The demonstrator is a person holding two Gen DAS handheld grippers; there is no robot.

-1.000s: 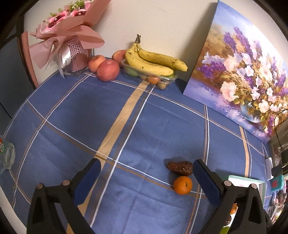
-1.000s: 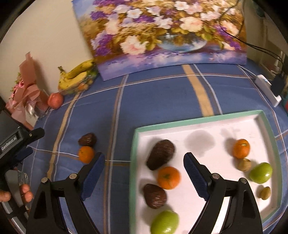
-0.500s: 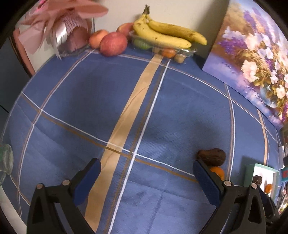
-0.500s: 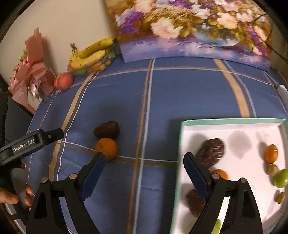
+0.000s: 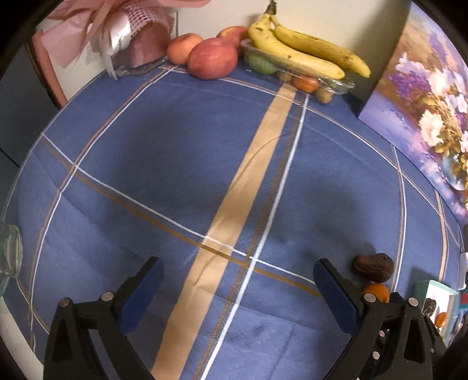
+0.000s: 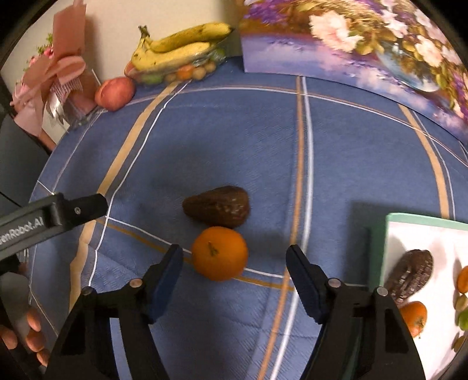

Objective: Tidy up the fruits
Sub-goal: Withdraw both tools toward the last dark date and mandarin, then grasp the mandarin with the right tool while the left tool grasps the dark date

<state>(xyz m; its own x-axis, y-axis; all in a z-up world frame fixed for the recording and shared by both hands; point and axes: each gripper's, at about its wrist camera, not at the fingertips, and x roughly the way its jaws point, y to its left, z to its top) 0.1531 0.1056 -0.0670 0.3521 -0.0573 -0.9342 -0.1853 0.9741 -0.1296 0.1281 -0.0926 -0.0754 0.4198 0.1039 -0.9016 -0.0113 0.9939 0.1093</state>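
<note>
Right gripper (image 6: pixel 234 274), pointing steeply down at the blue plaid tablecloth (image 6: pixel 234 140); its jaws have just been closing but stand apart, with the orange (image 6: pixel 220 252) lying between the fingertips and slightly beyond them, nearer the left pad, neither pad pressing on it. A dark brown avocado (image 6: pixel 218 207) lies at 12 o'clock from the orange, touching it or nearly so. At 3 o'clock the green-rimmed white tray (image 6: pixel 421 219) holds a second dark avocado (image 6: pixel 413 274), further oranges and small green fruit at the frame edge. At 9 o'clock the black body of the left gripper (image 5: pixel 238 280) enters the right wrist view, with a person's fingertips (image 6: pixel 32 330) below it. In the left wrist view that gripper is spread wide over bare cloth with nothing between its pads; the avocado and orange sit just outside its right finger, at 3 o'clock. Along the far wall, at 12 o'clock: bananas (image 5: pixel 304 55) on a clear fruit tray, apples (image 5: pixel 212 58), a pink wrapped bouquet (image 5: pixel 117 26) and a flower painting (image 5: pixel 433 117).
</note>
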